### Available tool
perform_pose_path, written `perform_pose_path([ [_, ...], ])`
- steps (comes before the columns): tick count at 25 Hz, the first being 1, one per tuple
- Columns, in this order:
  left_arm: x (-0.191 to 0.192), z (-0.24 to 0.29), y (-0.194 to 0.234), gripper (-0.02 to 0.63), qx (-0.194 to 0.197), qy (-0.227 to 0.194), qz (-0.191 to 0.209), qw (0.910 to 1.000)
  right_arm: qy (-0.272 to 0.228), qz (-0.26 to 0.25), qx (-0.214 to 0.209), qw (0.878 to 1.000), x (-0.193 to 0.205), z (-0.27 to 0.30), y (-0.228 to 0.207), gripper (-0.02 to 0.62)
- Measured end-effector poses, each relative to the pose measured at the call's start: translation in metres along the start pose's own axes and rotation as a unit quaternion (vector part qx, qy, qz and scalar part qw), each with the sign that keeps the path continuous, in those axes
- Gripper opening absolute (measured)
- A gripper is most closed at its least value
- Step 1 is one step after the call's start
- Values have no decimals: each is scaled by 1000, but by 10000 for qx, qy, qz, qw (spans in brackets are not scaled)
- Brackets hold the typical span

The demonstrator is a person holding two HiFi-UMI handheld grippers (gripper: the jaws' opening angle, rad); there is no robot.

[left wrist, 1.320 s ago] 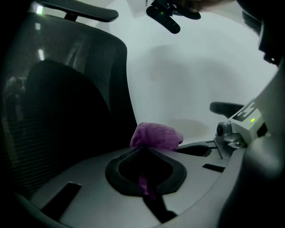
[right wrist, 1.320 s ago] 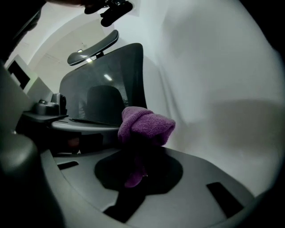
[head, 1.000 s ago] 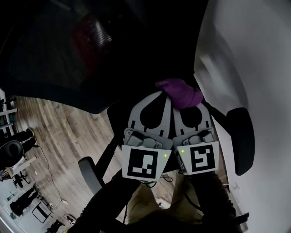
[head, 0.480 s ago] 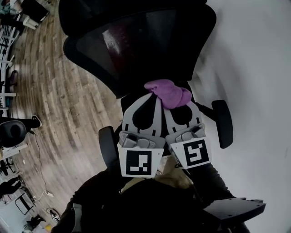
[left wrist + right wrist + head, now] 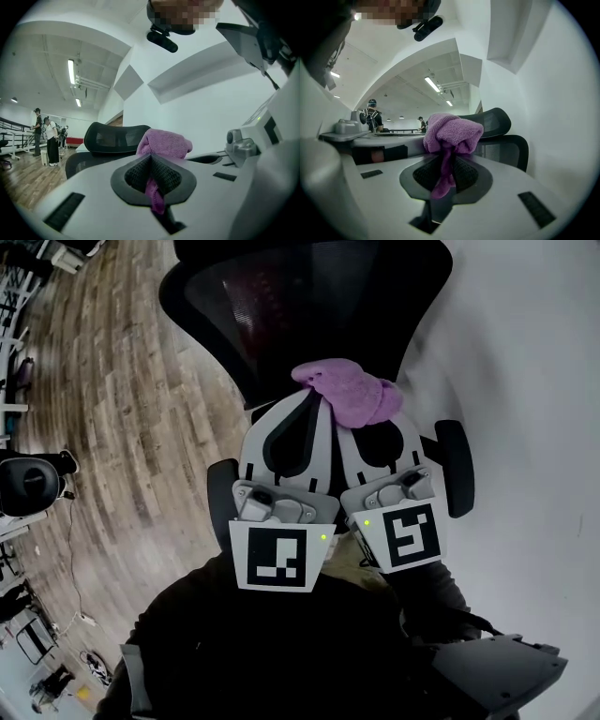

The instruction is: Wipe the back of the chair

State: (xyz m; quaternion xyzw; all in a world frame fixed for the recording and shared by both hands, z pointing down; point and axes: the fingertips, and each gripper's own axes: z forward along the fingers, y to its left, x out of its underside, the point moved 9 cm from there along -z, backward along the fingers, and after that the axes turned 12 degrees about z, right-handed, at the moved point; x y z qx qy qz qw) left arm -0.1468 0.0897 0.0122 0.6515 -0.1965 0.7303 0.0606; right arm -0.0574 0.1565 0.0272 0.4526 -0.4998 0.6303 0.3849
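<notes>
- Head view, nearest: person's dark sleeves (image 5: pixel 281 643) are filling the bottom of the frame, both grippers pointing away from the body, side by side.
- Marker cubes: left cube (image 5: pixel 278 557) and right cube (image 5: pixel 410 537) are each showing a black-and-white square pattern w/ a green light beside it; no letters are reading on them.
- Left gripper (image 5: pixel 316 399) is clamping a thin strip of the purple cloth (image 5: pixel 349 395); in the left gripper view its jaws are pressing together on that strip (image 5: pixel 153 194).
- Right gripper (image 5: pixel 345 423) is also pinching the same cloth, jaws narrow on a hanging tail in the right gripper view (image 5: pixel 443 180).
- Cloth is sitting bunched in a ball over both sets of tips, tail trailing back between the jaws, its long axis running along the grippers.
- Chair back (image 5: pixel 309 306) is lying just beyond the cloth, black mesh, wide axis going left-right across the frame top; contact w/ cloth can't be told.
- Armrests (image 5: pixel 457 479) are flanking the grippers.
- Headrest (image 5: pixel 117 136) is rising above the backrest, upright.
- Wood floor (image 5: pixel 122 427) is stretching to the left, white wall (image 5: pixel 525 381) to the right.
- Farthest: two people (image 5: pixel 49 140) are standing under ceiling strip lights (image 5: pixel 71 71).
</notes>
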Motion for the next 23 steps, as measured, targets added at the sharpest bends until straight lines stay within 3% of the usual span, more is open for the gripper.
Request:
perform_pose_path([
  [3,-8,-5,4,8,-51,-26,72,10000,135,-92,-85,9998,-4,-2,4,54],
  [11,-31,-16,27,8,-287,-169,385,9987,-210,-96,-402,9989,-33,14,29,54],
  [23,-34,-21,31,8,-421,-171,399,9982,-229,-141,-551,9981,-35,17,34,54],
])
